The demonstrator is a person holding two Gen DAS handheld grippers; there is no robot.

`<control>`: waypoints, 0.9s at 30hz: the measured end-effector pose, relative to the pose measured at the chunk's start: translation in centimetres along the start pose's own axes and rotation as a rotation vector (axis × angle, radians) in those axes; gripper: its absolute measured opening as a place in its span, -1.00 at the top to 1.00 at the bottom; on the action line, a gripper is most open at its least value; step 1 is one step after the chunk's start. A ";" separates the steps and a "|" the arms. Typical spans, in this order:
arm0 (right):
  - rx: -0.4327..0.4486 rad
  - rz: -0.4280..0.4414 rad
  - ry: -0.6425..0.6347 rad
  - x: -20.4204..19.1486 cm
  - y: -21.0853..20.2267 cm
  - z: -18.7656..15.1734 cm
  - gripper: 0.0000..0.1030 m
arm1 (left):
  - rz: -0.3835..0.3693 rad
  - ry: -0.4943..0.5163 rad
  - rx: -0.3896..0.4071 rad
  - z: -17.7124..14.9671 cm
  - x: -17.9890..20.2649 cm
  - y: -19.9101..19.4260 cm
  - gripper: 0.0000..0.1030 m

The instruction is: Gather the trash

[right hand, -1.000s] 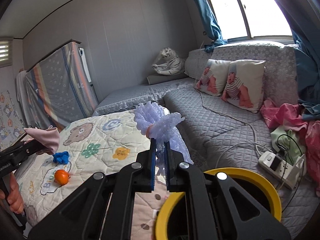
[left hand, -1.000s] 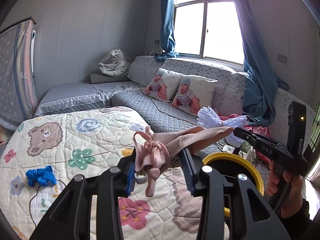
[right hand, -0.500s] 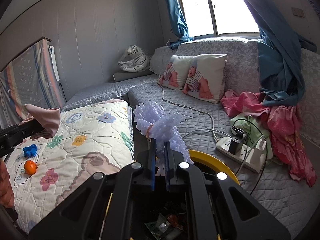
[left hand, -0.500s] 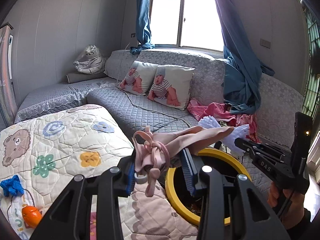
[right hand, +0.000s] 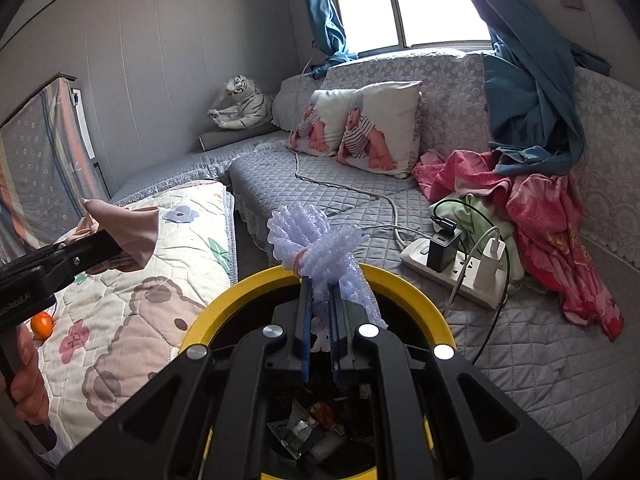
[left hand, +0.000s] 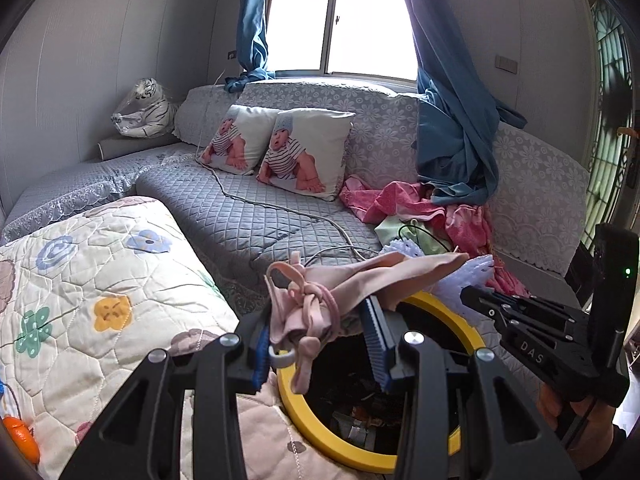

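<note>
My left gripper point(left hand: 320, 344), clamped on the pink cloth point(left hand: 340, 292), and my right gripper point(right hand: 319, 334), clamped on the lilac mesh point(right hand: 316, 240), both hang above the yellow-rimmed bin point(right hand: 400, 284). Release only once each bundle sits centred over the bin's mouth.

Bin point(right hand: 404, 284) contents partly hidden behind tool point(right hand: 319, 344)

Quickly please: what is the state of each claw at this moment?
Left claw: closed on the pink cloth, over the yellow-rimmed bin.
Right claw: closed on the lilac mesh bundle, over the same bin.
</note>
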State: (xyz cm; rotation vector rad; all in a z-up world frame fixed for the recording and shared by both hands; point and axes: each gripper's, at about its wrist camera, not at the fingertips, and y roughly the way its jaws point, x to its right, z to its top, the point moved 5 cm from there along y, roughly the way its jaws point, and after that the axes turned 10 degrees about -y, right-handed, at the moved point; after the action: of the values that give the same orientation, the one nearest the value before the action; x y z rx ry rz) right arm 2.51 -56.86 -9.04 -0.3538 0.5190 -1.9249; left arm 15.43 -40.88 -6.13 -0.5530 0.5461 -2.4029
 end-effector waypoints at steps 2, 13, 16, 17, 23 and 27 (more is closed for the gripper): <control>-0.006 0.000 0.004 0.1 0.1 -0.3 0.87 | -0.008 -0.002 -0.013 -0.3 0.2 0.7 0.28; -0.057 -0.004 0.054 1.3 1.3 -1.5 0.87 | -0.036 -0.030 -0.109 -1.9 0.1 3.9 0.27; -0.069 0.005 0.077 1.7 1.5 -1.8 0.86 | -0.053 -0.069 -0.146 -2.2 -0.4 4.6 0.27; -0.071 0.000 0.079 1.9 1.5 -1.8 0.85 | -0.049 -0.067 -0.148 -2.3 -0.5 4.7 0.27; -0.086 -0.008 0.122 3.0 1.8 -2.2 0.85 | -0.050 -0.092 -0.145 -2.1 -0.9 4.7 0.06; -0.093 -0.018 0.146 3.5 1.8 -2.1 0.82 | -0.038 -0.109 -0.127 -1.7 -1.3 4.4 -0.24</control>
State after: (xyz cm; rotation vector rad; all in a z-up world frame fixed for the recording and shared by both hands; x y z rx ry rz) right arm 1.52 -60.29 -11.76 -0.2789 0.7051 -1.9578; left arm 17.56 -42.81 -10.06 -0.7509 0.6485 -2.3683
